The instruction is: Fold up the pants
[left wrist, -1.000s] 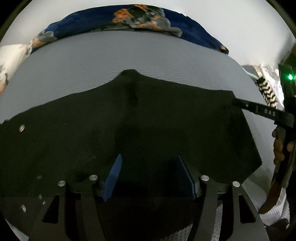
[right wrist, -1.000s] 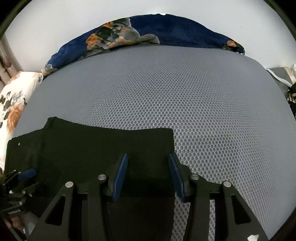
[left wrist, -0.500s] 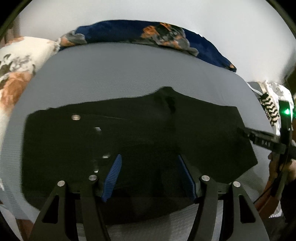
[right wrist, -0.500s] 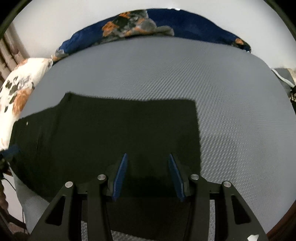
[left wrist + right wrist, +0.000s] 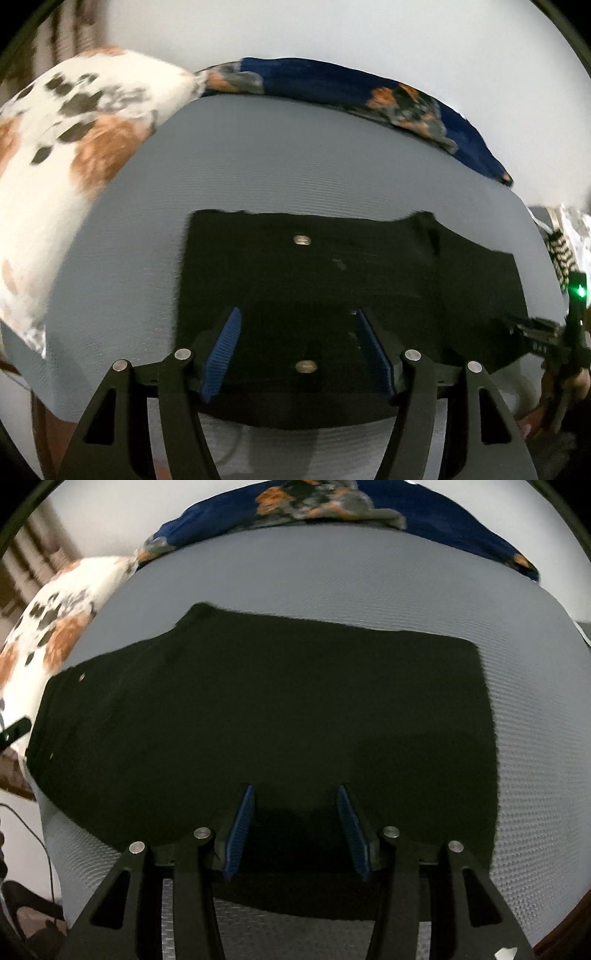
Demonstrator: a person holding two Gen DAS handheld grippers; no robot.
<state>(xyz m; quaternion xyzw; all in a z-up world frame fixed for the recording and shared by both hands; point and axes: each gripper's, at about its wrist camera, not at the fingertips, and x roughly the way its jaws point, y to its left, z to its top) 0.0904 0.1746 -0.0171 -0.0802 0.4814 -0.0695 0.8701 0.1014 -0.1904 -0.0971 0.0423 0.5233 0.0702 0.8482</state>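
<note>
Black pants are lying flat on the grey bed. Left gripper and right gripper are hovering above the near edge, jaws spread, gripping nothing.

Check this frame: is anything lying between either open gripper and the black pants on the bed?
Nothing visible. The left gripper and right gripper both hang open directly over the black pants, which lie flat on the grey mattress.

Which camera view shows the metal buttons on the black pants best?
The left wrist view: two round metal buttons show clearly on the black fabric pants. The right wrist view shows only one small speck at their left edge.
</note>
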